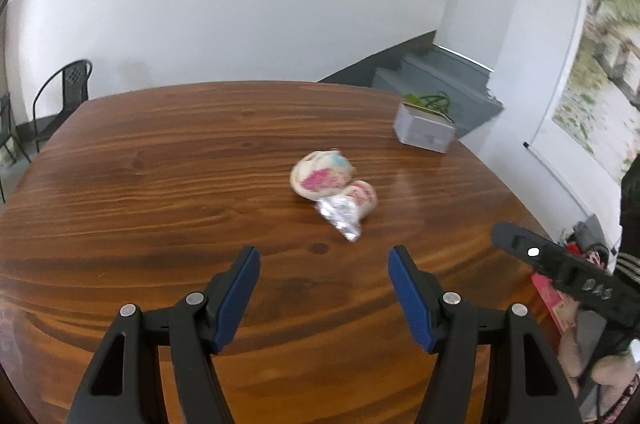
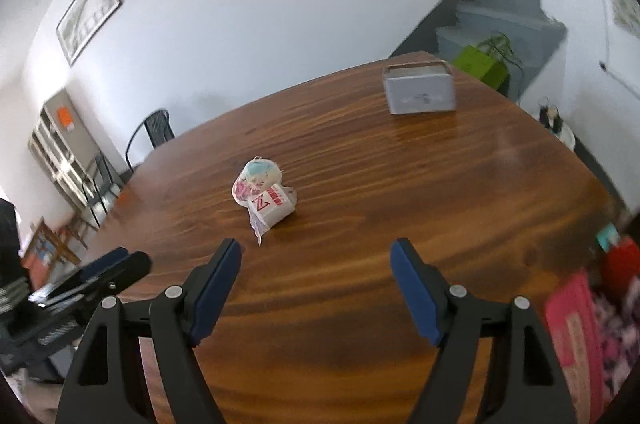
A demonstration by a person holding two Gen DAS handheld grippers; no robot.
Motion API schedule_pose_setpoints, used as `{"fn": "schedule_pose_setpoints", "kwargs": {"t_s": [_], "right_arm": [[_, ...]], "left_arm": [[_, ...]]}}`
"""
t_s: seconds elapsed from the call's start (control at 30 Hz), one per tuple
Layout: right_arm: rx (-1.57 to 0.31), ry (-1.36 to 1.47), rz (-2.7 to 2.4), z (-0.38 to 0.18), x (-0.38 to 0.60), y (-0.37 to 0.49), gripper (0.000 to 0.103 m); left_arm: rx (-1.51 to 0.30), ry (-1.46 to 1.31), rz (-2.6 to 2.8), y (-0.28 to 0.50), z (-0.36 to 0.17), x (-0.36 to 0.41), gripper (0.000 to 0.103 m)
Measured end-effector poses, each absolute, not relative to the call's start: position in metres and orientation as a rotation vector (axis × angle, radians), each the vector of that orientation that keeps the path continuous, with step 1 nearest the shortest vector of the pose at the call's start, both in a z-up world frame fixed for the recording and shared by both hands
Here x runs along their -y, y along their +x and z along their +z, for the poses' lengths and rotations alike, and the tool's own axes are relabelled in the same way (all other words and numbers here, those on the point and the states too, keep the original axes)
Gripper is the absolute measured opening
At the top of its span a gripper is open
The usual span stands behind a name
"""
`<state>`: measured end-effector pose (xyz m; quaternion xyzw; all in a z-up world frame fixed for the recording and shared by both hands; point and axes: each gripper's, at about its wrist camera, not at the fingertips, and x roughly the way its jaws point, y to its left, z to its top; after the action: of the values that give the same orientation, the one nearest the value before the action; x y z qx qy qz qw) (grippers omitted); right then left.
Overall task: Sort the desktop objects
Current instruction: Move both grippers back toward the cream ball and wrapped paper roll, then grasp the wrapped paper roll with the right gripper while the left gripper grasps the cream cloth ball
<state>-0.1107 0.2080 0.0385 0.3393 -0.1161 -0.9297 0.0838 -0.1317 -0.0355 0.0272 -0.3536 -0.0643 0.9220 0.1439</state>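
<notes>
Both sets of tongs, left [image 1: 323, 294] and right [image 2: 316, 290], were spread wide with nothing in them, hovering over the near edge of the wooden desk [image 1: 160, 184]. The round printed pouch [image 1: 320, 176], a small white cup [image 2: 274, 210] and crinkly foil wrapper [image 1: 340, 218] sat touching mid-desk. A grey tin box [image 2: 419, 93] stood by the far right corner.

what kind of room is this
Probably a lived-in home room, perhaps a dining area: a large wooden table, a staircase behind it, a framed picture on the wall and a metal chair alongside.
</notes>
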Motion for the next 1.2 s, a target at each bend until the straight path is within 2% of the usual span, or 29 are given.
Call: {"fn": "schedule_pose_setpoints", "kwargs": {"t_s": [0.4, 1.03, 1.1, 1.17, 1.2], "right_arm": [[-0.008, 1.083, -2.701, 0.004, -0.146, -0.183, 0.080], [-0.012, 1.135, -2.592, -0.015, -0.128, -0.227, 0.080], [0.002, 1.157, -2.570, -0.017, -0.129, -0.229, 0.076], [-0.004, 1.185, -2.568, -0.020, -0.130, -0.231, 0.056], [-0.016, 1.203, -2.576, -0.021, -0.130, -0.233, 0.052]], "left_arm": [[0.286, -1.098, 2.685, -0.155, 0.010, 0.064, 0.068], [0.288, -1.196, 2.699, -0.170, -0.014, 0.067, 0.068], [0.286, -1.200, 2.698, -0.170, -0.015, 0.067, 0.068], [0.288, -1.199, 2.699, -0.172, -0.015, 0.066, 0.068], [0.291, -1.196, 2.698, -0.173, -0.014, 0.065, 0.068]]}}
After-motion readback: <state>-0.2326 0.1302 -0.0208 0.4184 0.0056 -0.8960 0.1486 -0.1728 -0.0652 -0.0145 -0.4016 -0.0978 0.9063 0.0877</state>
